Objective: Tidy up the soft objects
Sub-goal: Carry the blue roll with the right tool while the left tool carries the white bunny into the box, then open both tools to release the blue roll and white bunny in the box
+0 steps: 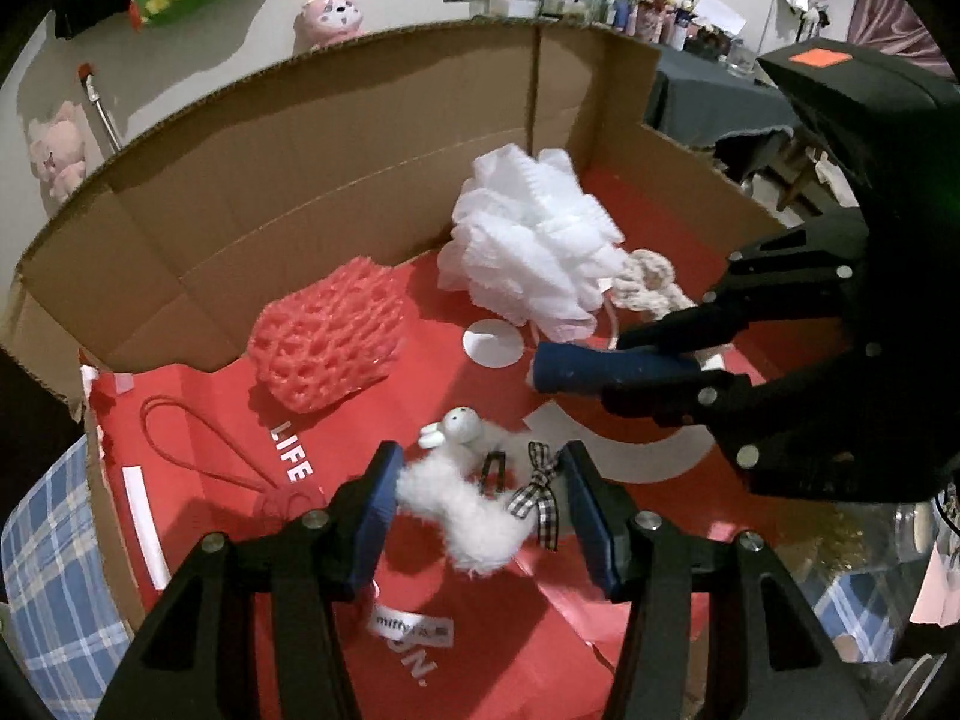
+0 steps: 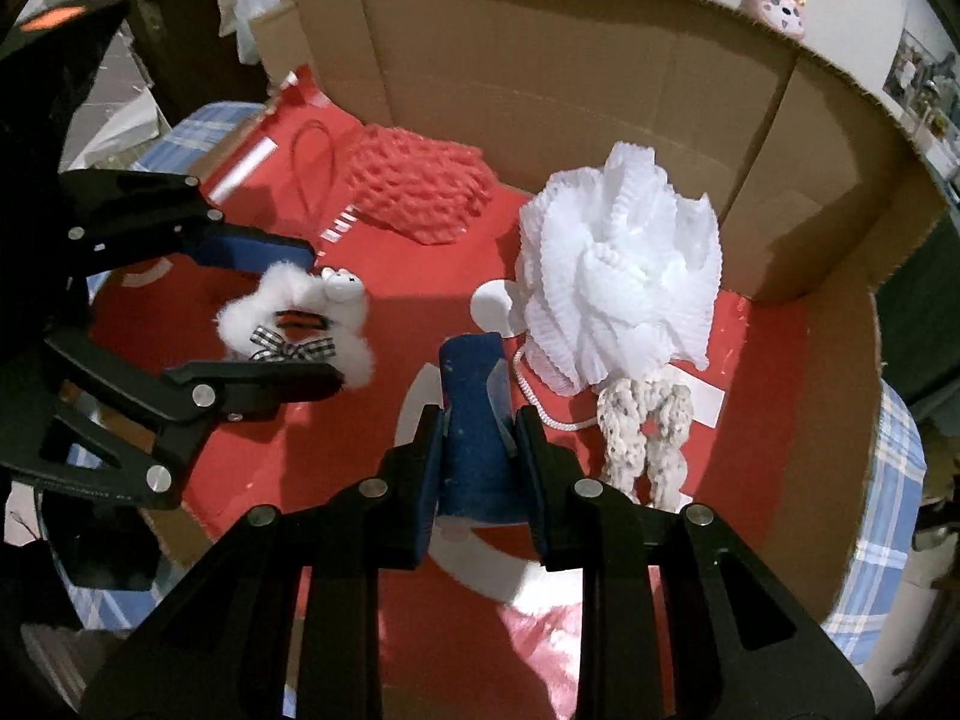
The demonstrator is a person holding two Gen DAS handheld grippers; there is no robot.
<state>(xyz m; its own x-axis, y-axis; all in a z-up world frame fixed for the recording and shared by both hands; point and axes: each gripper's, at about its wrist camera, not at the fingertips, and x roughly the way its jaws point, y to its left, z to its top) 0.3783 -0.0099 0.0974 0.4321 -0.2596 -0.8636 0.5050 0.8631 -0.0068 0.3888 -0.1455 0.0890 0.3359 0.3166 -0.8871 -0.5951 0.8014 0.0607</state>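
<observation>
Looking down into a cardboard box [image 1: 180,228] lined with a red paper bag [image 1: 498,648], we see both of our claws hovering over soft things. Our left gripper [image 1: 480,510] has its two blue-padded fingers on either side of a fluffy white toy animal [image 1: 462,504] with a checked ribbon bow [image 1: 537,492]. One pad touches the fur, while on the other side the ribbon hangs against the pad, so we cannot tell whether the toy is truly pinched or only sits between half-spread fingers. In the right wrist view the toy [image 2: 300,312] sits between those same fingers, above the red lining.

Our right gripper [image 2: 480,420] is pressed together on a dark blue roll [image 2: 474,420], which stands up between its fingers and juts out past the tips. From the left view, that roll [image 1: 600,366] points towards the middle of the box.

Behind the claws, a white bath puff [image 2: 618,276] rests near the back wall, with its white cord [image 2: 540,402] trailing forward. A knitted cream piece [image 2: 648,438] lies just in front of the puff, touching it. A red foam net [image 2: 420,192] lies farther along the back wall, well apart from the puff, beside a thin red loop [image 2: 312,162] of the bag's handle. A blue checked cloth [image 2: 894,480] shows outside the box.
</observation>
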